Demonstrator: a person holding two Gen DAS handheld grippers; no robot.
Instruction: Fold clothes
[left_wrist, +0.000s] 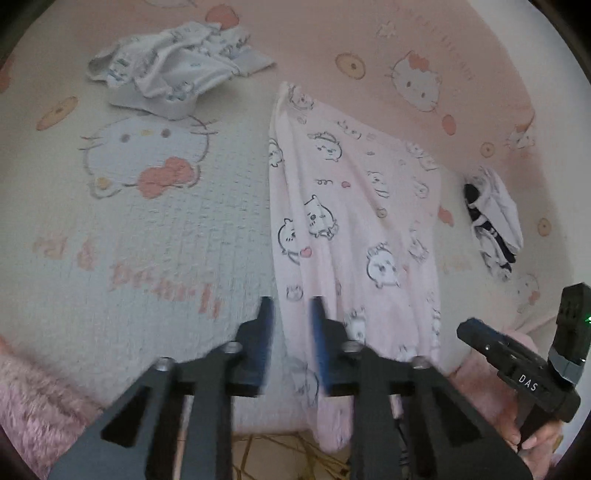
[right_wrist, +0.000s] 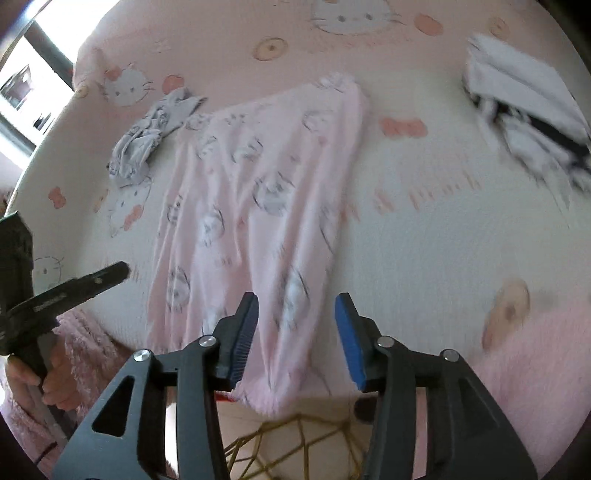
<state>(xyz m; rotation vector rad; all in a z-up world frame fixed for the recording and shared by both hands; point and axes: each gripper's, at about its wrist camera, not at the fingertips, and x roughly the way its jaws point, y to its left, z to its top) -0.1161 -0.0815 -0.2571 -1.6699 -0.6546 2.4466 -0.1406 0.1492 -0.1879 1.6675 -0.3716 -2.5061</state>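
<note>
Pink pyjamas (left_wrist: 354, 221) spread long over the bed (left_wrist: 155, 229), running from mid-bed to the near edge, one end hanging off that edge above a wire basket (right_wrist: 295, 443). Left gripper (left_wrist: 291, 332) hovering over the garment's left margin at the near edge, jaws parted by a narrow gap, nothing between them. Right gripper (right_wrist: 295, 332) above the hanging end, jaws wide apart, cloth showing beyond the gap but not pinched. Grey bundle (left_wrist: 173, 74) crumpled toward the far left corner, just beside the pyjamas' far end; a black-and-white garment (right_wrist: 528, 122) well apart toward the right edge. Biggest risk, judging from here: overhanging weight dragging the whole piece off the near edge if lifted or tugged unevenly. Also likely: a bite catching one layer only, so the fold opens skewed; or the bedsheet pinched together with the cloth, given the soft surface beneath. Narrow left gap could push the fabric along rather than take it. A far swing of the fold could sweep into the grey bundle. Both views blurred, so exact contact with the cloth not certain.
</note>
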